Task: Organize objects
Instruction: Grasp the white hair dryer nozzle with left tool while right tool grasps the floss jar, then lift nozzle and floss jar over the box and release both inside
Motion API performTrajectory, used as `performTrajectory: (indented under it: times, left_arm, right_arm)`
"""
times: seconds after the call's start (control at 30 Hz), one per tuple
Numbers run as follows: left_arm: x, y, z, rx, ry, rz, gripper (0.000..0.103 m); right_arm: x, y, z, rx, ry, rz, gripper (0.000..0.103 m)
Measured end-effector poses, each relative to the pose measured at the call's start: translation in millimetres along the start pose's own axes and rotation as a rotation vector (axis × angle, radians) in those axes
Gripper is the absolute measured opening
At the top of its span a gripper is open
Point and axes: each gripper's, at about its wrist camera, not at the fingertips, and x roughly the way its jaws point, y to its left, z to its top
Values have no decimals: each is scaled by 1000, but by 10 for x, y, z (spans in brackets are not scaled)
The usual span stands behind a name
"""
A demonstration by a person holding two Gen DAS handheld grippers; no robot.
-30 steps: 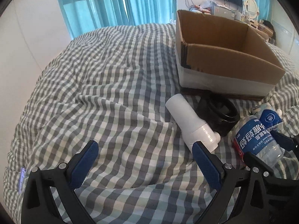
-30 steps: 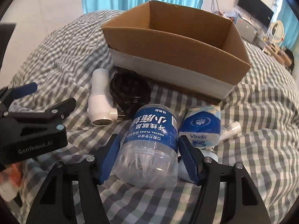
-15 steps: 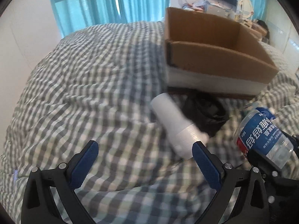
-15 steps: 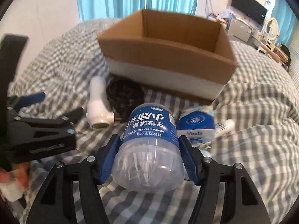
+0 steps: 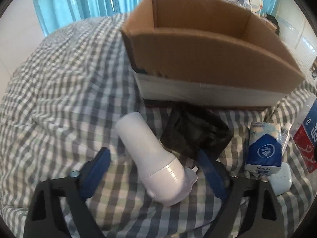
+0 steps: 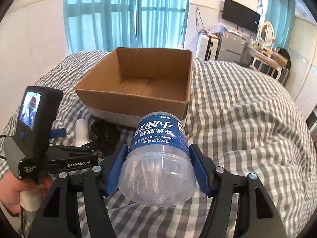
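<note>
Now right tool (image 6: 158, 170) clamps floss jar (image 6: 158, 158) before cardboard box (image 6: 136, 91).

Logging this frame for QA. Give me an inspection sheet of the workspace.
Surface: bed under checked duvet, rumpled.
Job's things: cardboard box open, visible floor bare; floss jar held above the bed; white hair dryer lying in front of the box.
Clutter: black coiled bundle, tissue pack, white earbud case.
Grippers: right gripper shut on the jar; left gripper open, jaws either side of the dryer.
Cables: the black bundle may be the dryer's cord; unclear.
Surroundings: teal curtains, wall TV.
</note>
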Motion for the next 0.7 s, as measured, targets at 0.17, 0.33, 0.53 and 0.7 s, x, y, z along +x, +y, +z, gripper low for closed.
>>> performTrajectory:
  times: [0.17, 0.33, 0.53, 0.7]
  left_arm:
    - [70, -100, -1, 32, -1, -25, 73]
    - [58, -135, -34, 47, 3, -53, 47]
    - [-145, -77, -132, 34, 21, -34, 46]
    - [-521, -103, -243, 46, -37, -24, 46]
  right_arm:
    - [80, -16, -41, 9, 15, 17, 63]
    - [109, 68, -75, -10, 26, 29, 63]
    - [8, 80, -110, -15, 12, 27, 63]
    - [-141, 118, -97, -16, -9, 33, 63]
